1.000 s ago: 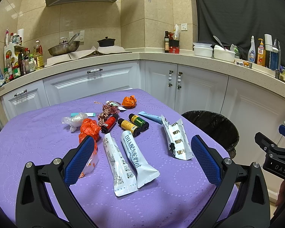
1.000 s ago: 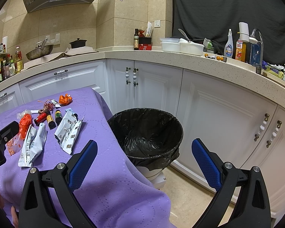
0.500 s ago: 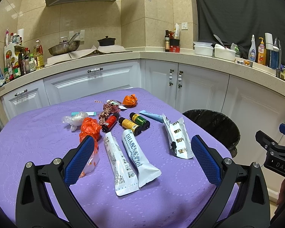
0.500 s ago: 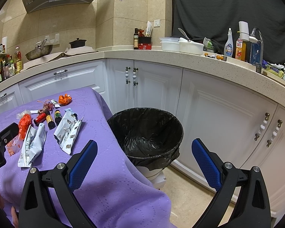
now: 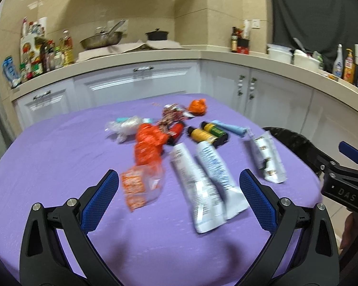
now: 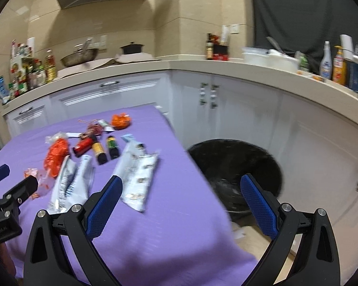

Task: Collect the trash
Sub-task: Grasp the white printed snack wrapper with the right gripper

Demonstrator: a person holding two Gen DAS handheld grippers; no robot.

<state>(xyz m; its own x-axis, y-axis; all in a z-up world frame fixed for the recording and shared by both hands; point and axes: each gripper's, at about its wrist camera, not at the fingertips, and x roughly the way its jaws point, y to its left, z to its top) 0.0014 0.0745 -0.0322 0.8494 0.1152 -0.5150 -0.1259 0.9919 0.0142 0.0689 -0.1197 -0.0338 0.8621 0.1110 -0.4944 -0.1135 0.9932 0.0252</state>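
We hold both tools spread wide and empty over the purple table (image 5: 59,147). Our left tool (image 5: 179,190) hovers above the near edge, facing two white tubes (image 5: 202,178) and an orange wrapper (image 5: 148,147) mid-table. Our right tool (image 6: 181,197) hangs over the table's right edge, a silver pouch (image 6: 138,176) just ahead. The black-lined trash bin (image 6: 236,166) stands on the floor beside that right edge.

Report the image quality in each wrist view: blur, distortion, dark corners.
Left wrist view: motion blur smears the two white squeeze tubes on the purple tablecloth; fisheye bends the counter; corners vignetted. Right wrist view: the black-lined trash bin and white foil wrapper are blurred, while the open right hand-held gripper stays sharp.
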